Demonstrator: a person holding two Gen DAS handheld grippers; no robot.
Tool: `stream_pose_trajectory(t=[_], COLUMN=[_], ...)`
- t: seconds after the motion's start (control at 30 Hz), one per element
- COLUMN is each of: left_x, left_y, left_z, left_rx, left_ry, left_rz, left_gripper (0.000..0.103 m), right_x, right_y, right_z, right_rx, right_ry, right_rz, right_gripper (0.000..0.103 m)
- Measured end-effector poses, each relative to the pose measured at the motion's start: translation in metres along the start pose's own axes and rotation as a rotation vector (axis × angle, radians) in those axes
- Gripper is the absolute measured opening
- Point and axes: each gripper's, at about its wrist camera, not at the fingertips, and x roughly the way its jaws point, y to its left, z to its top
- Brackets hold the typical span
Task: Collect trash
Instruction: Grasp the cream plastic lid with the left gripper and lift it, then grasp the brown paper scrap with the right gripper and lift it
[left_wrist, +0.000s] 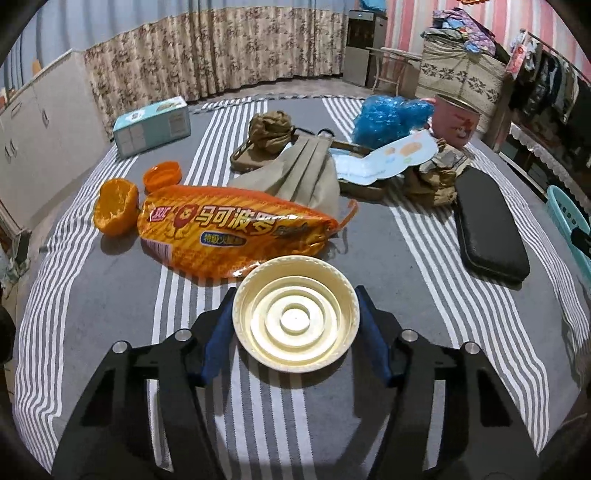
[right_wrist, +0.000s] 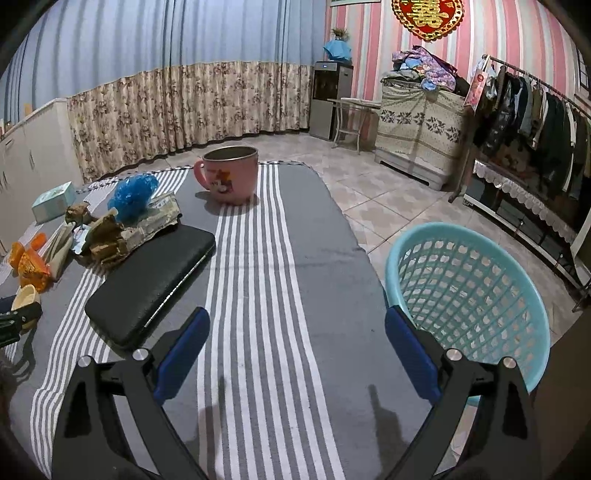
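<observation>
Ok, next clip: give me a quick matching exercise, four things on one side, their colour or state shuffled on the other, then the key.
Things:
1. lid
2. basket
3. mug
4. right gripper

Colour or state:
A. pink, upright on the striped cloth
B. open, nothing between its fingers
C. cream, lying between the left gripper fingers
D. turquoise, standing off the cloth's edge

Pairs: 1-C, 2-D, 3-A, 4-B
</observation>
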Motion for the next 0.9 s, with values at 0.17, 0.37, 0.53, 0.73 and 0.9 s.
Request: stream_pose_trajectory(t=[0.17,0.37,0.53,0.73,0.9], left_x=[-0.015,-0.029,-0.027,-0.01,0.007], left_y=[-0.001,0.007,0.02,0.034,0.046], left_z=[0.003,0.036,0.072,0.101,0.104], left_rx=[0.008,0.015,-0.002,-0.004,0.022], left_ry=[-0.067,-0.214,-0.296,-0.335,-0.334], left_rz=[0.017,0.074,0.078,0.1,0.137], left_gripper=[0.06,0.06,0.06,0.06,0.06], right_x=[0.002,0.008,0.01,0.021,0.033], right_y=[0.005,0.012,0.028,0.068,0.111], right_z=[-0.002,-0.008,-0.002,0.013,0.026], right_rx=[-0.027,-0.026,-0.031,-0.043,-0.089], right_ry=[-0.01,0.005,-0.004,0.004,0.002], right_rz=[-0.002,0.019,0.022,0.076,0.119], right_gripper=[0.094,0.094,0.094,0.094,0.094])
